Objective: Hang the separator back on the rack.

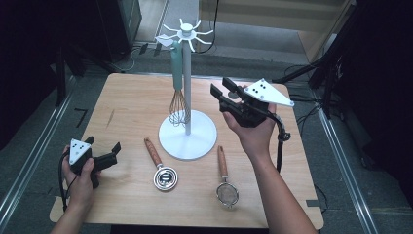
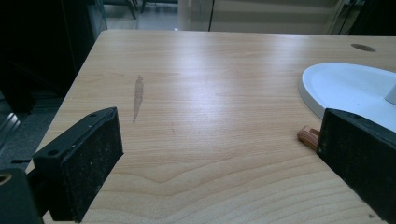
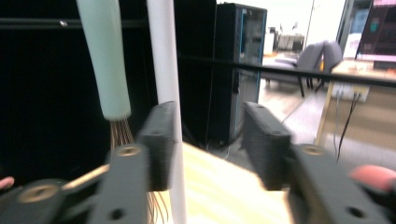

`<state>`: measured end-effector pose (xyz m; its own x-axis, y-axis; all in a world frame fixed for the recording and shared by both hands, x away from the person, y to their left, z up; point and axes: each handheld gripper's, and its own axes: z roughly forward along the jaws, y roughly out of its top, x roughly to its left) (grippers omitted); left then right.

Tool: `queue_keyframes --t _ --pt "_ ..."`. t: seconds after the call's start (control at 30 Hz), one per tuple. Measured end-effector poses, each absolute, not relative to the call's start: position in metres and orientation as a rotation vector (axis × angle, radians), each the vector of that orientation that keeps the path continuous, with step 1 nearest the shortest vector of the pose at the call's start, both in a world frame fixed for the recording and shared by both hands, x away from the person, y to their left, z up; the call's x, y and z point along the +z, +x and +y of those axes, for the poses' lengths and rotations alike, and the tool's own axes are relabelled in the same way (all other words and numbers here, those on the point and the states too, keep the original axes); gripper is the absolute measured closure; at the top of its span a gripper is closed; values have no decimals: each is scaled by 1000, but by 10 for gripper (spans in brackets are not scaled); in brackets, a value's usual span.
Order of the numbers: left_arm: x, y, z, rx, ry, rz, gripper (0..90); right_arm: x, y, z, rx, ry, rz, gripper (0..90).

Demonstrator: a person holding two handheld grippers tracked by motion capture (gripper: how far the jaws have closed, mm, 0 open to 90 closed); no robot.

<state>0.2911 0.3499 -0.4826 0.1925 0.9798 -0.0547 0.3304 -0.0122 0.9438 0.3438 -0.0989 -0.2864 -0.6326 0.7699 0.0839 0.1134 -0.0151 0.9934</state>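
A white utensil stand (image 1: 187, 87) rises from a round base (image 1: 204, 139) mid-table, with hooks at its top. From one hook hangs a whisk (image 1: 177, 83) with a mint-green handle. My right gripper (image 1: 220, 86) is held up just right of the pole, open and holding nothing. In the right gripper view the pole (image 3: 166, 56) and the whisk handle (image 3: 105, 60) stand beyond the left jaw of my right gripper (image 3: 208, 112). My left gripper (image 1: 103, 144) rests at the table's left, open. In its own view my left gripper (image 2: 217, 121) has bare wood between the jaws.
Two wooden-handled utensils lie in front of the base: a coil-headed one (image 1: 159, 165) and a small strainer (image 1: 225, 183). The first one's handle tip (image 2: 307, 136) and the base (image 2: 345, 86) sit by my left gripper's right jaw. The table (image 1: 126, 97) has a dark smudge.
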Motion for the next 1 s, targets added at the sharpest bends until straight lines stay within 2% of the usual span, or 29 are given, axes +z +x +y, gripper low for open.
queue_keyframes --t 0.47,0.63,1.0 --pt "-483 291 350 865 1521 1302 10 -331 344 -106 1588 1151 1975 404" --pt "-483 291 350 864 1520 1303 10 -348 341 -107 1497 1204 2002 346" --pt "-483 292 349 863 1521 1304 10 -372 340 -113 1450 1297 2020 362"
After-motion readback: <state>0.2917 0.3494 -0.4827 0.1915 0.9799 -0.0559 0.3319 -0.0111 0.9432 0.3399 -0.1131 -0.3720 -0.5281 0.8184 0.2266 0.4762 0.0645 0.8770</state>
